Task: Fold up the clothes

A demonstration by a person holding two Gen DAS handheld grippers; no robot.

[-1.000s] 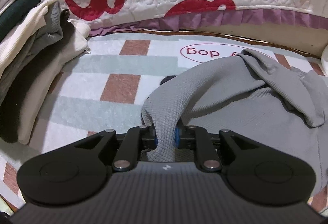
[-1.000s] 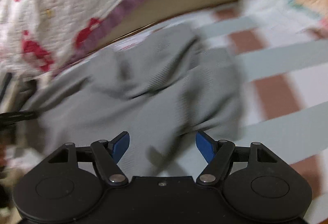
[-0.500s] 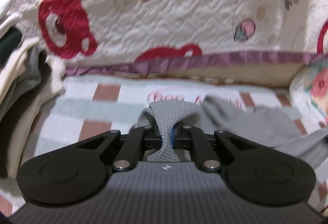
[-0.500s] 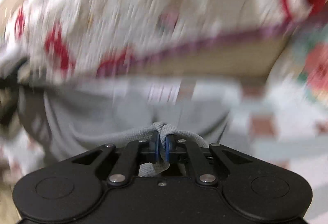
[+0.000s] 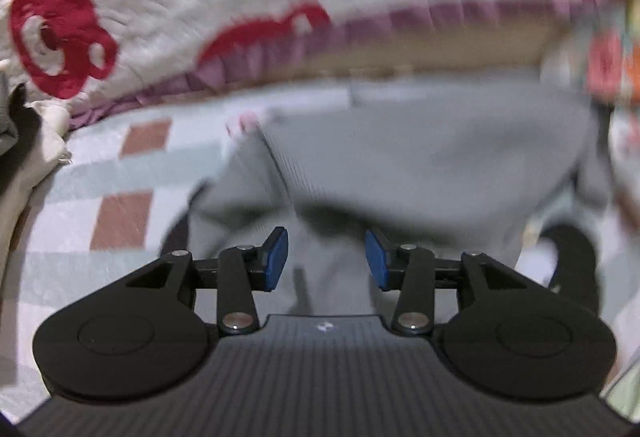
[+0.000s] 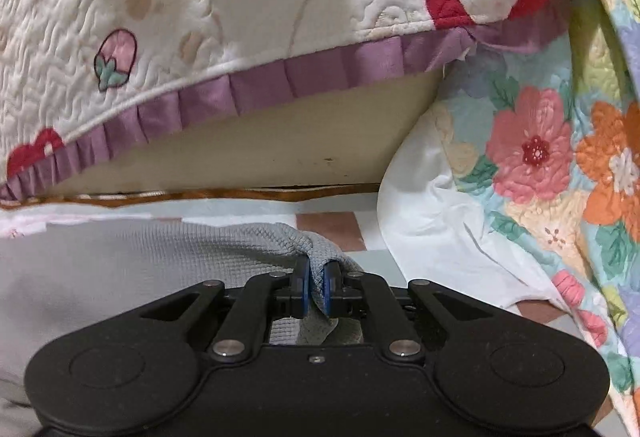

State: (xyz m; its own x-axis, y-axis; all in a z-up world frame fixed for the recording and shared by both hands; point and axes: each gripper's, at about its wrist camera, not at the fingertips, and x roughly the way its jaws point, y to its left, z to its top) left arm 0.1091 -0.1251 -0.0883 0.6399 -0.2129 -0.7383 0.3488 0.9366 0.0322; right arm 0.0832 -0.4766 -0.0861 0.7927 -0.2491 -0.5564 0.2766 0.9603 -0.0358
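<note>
A grey waffle-knit garment (image 5: 420,157) is spread over a checked mat (image 5: 120,213) of pale green, white and brown squares, in front of a quilted cover (image 6: 200,17) patterned with red bears and edged with a purple frill. In the left wrist view, which is blurred, the left gripper (image 5: 326,261) is seen with its jaws opening: the blue pads (image 5: 276,261) stand apart, and a fold of the grey cloth lies between them without being pressed by either pad. At the far left edge a pile of cream and dark clothes (image 5: 24,141) is seen beside the mat.

In the right wrist view the right gripper (image 6: 315,291) is seen with its jaws closed tightly on a bunched edge of the garment (image 6: 120,269), the cloth being pinched between the blue pads and drawn up into a ridge just ahead of them. To the right, a floral quilt (image 6: 552,157) and a white sheet (image 6: 432,213) are seen lying against the mat.
</note>
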